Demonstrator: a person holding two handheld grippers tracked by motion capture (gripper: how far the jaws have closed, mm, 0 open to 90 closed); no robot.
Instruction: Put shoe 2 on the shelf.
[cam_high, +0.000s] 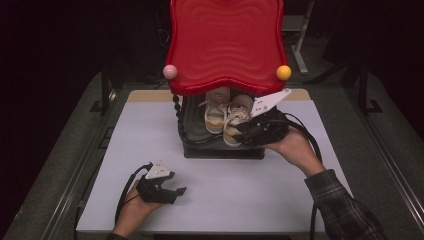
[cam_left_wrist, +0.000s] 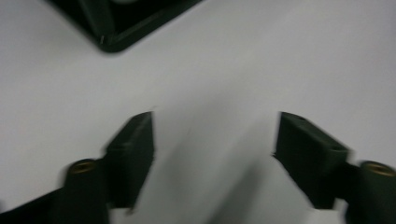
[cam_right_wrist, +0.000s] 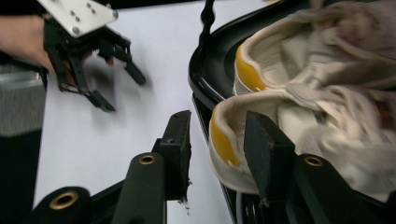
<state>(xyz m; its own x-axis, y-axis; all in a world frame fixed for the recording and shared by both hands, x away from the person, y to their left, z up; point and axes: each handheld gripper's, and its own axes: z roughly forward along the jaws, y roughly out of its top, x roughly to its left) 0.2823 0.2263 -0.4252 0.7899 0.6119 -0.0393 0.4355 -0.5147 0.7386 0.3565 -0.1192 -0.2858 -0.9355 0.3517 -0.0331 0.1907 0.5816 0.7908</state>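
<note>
Two cream canvas sneakers w/ yellow heel tabs (cam_high: 226, 117) lie in the black plastic tray (cam_high: 192, 131), long axes front-to-back, heels toward the person, toes under the red wavy lid (cam_high: 226, 42). Right gripper (cam_right_wrist: 217, 140) straddles the tray-front heel of one, jaws apart, no squeeze visible; left gripper (cam_high: 176, 192), well off the tray, is spread w/ nothing between. No readable writing.

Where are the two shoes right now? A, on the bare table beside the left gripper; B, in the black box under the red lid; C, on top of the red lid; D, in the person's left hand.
B: the shoes sit side by side in the black box, with the red lid raised behind them.
</note>
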